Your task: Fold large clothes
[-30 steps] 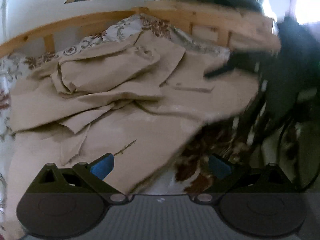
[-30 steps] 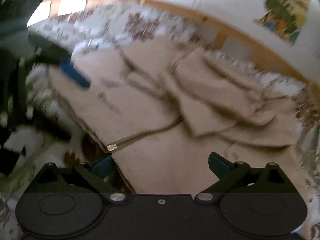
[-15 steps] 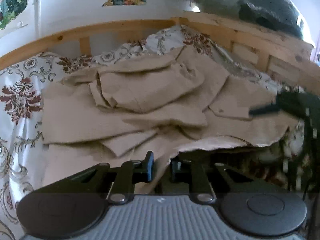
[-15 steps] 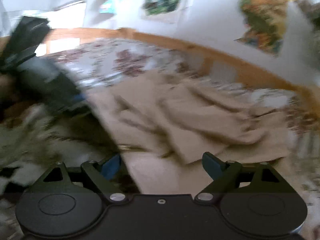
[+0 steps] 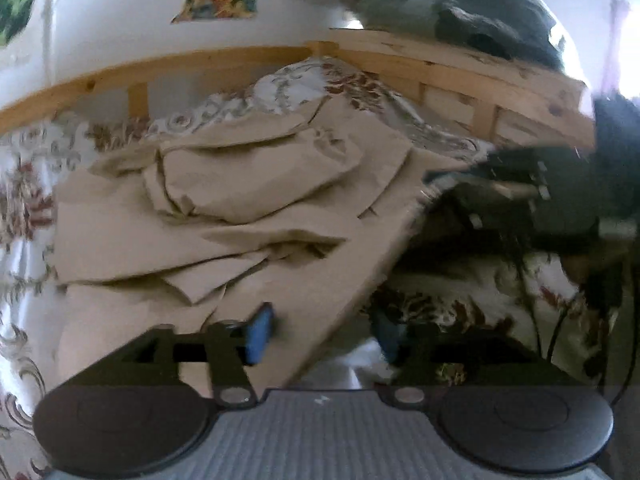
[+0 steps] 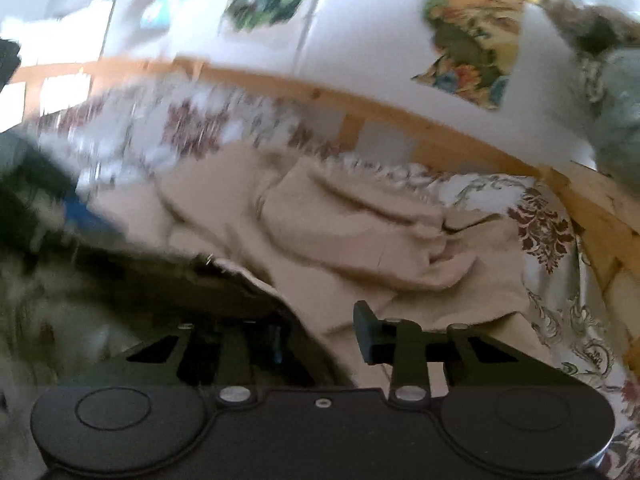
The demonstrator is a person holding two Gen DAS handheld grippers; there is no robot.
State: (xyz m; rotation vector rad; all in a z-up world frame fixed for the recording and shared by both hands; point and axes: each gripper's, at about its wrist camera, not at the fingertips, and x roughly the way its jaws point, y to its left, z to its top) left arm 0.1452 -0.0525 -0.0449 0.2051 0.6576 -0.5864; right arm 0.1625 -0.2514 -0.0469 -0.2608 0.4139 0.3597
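From where I stand, the beige garment [image 5: 224, 216] lies rumpled in the middle of the bed, on the floral sheet [image 5: 24, 208], its bulk heaped toward the wooden bed rail [image 5: 208, 60] at the back and its near hem running across in front of both tools. On the left, the left gripper [image 5: 324, 334] hangs over that near edge with its jaws opening: the blue pad [image 5: 260, 332] sits on top of the cloth while the other finger is off past the hem, so the edge runs slantwise between them but I judge nothing is pinched. Further right along the same hem, the right gripper [image 6: 316, 336] has its jaws closing with the cloth's edge between them; the right finger [image 6: 366, 332] lies on the fabric, the left one is lost in shadow beneath, and I cannot tell whether the pads bite yet. The hem is the long axis here, spanning from one tool to the other, and the garment's mass lies ahead of both. The right hand looks the readier to lift.
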